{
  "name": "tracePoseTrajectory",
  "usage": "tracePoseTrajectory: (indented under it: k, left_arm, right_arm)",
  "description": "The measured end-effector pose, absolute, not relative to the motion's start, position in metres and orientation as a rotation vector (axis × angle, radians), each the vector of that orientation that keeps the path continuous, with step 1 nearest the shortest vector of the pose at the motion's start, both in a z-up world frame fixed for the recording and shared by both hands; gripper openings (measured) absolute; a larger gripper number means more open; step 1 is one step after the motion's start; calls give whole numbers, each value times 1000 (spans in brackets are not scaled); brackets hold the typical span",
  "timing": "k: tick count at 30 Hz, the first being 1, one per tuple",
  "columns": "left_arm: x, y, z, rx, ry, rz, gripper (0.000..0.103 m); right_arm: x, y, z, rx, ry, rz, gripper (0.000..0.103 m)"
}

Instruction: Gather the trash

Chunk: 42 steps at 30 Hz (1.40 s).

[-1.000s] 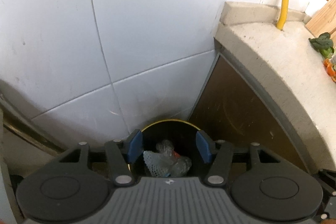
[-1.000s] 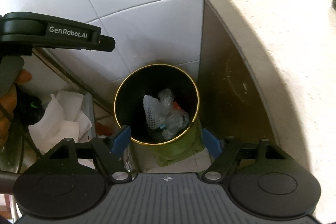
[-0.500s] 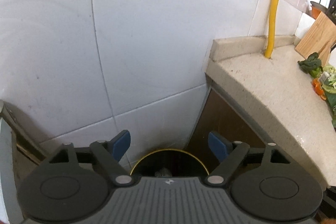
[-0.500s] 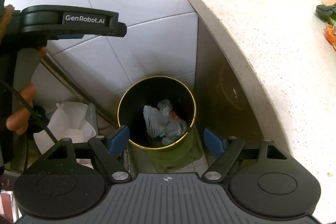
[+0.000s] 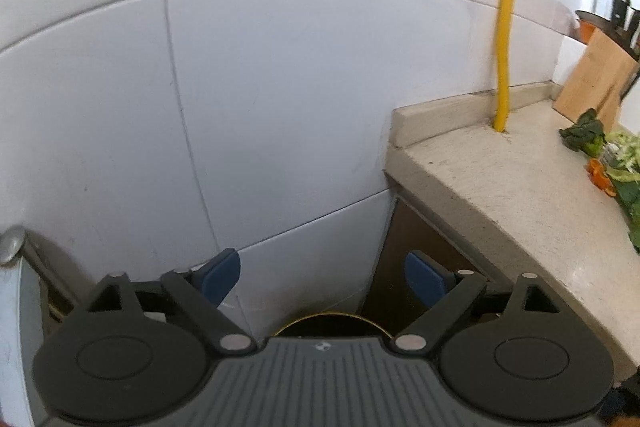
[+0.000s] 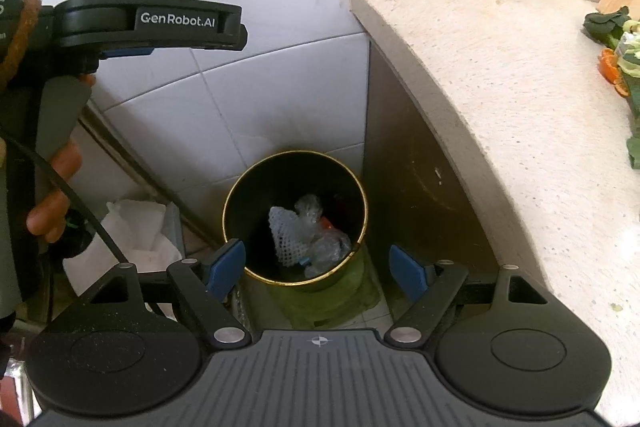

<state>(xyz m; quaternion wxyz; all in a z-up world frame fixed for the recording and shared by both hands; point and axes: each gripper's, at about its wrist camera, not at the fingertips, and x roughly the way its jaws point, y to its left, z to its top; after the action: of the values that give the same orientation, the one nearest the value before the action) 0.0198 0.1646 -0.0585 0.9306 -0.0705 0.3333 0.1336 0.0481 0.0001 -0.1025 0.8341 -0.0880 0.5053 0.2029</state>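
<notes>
White tiled wall (image 5: pixel 280 87) backing speckled stone counter (image 6: pixel 520 107). Vegetable scraps (image 6: pixel 624 67) lying at frame right edge: light, limp, pinch at stems. Left gripper (image 5: pixel 322 277), right gripper (image 6: pixel 318 267) both gaping, carrying nothing; black gold-rimmed bin (image 6: pixel 295 163) sitting lower centre.

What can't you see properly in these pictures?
- Round black gold-rimmed trash bin: in the left wrist view, the left tool body hides all but its rim.
- Green and orange vegetable scraps on the speckled stone counter: cut off by the right edge, both views.
- Crumpled clear plastic and white foam netting in the bin: what lies beneath is hidden.
</notes>
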Motion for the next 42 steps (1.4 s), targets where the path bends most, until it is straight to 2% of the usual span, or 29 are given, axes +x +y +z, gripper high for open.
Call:
tracePoseTrajectory:
  k: [6,26,35,42]
  left_arm:
    - [16,153,-53,-93,638,232,91]
    - [14,148,-50,-58,606,225,92]
    - [11,125,-53,69,606,189,93]
    - [2,98,-46,147,542,169,93]
  right_arm:
    - [42,-7,-93,-174,1040,397,84]
    - [27,-46,-60,-142,936,345,86]
    - [24,-86,-39,-118,877,321,87]
    - [25,-121,-27,-91,849,293,87]
